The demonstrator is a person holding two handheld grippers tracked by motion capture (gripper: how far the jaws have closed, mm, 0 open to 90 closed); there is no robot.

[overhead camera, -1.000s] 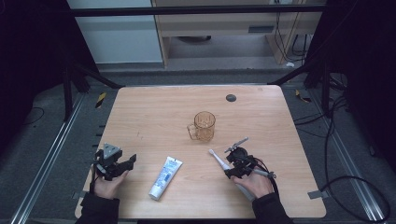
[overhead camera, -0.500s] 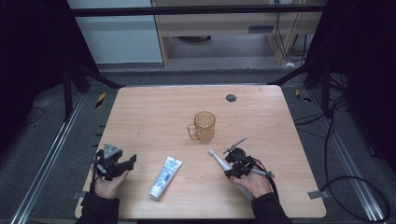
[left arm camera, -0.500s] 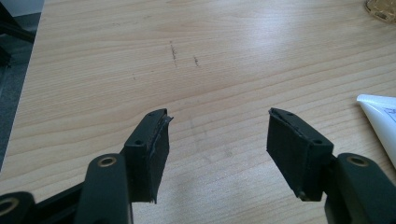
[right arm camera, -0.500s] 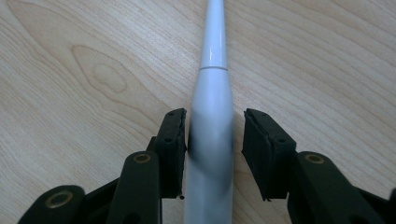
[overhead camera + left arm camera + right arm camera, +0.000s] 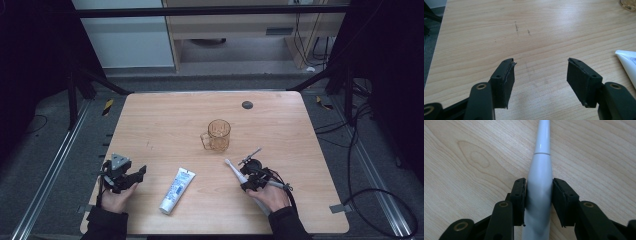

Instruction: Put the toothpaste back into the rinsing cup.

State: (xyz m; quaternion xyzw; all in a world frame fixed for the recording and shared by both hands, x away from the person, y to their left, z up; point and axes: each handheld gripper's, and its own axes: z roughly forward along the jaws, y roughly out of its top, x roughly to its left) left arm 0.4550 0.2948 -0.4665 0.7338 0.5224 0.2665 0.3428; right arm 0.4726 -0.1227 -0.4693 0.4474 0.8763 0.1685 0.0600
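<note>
A white electric toothbrush lies on the wooden table, head pointing toward a clear amber mug. My right gripper sits over its handle. In the right gripper view the jaws have just been closing, and both pads now press on the toothbrush handle. My left gripper rests at the table's front left, open with nothing between its pads. A white toothpaste tube lies between the two hands; its end shows right of the left gripper.
A small black round disc sits near the table's far edge. The mug's rim peeks into the left gripper view's top right corner. Dark floor, frame rails and cables surround the table.
The right gripper's jaws have narrowed around the toothbrush handle, and that hand shifted slightly. The left hand, tube and mug have not moved.
</note>
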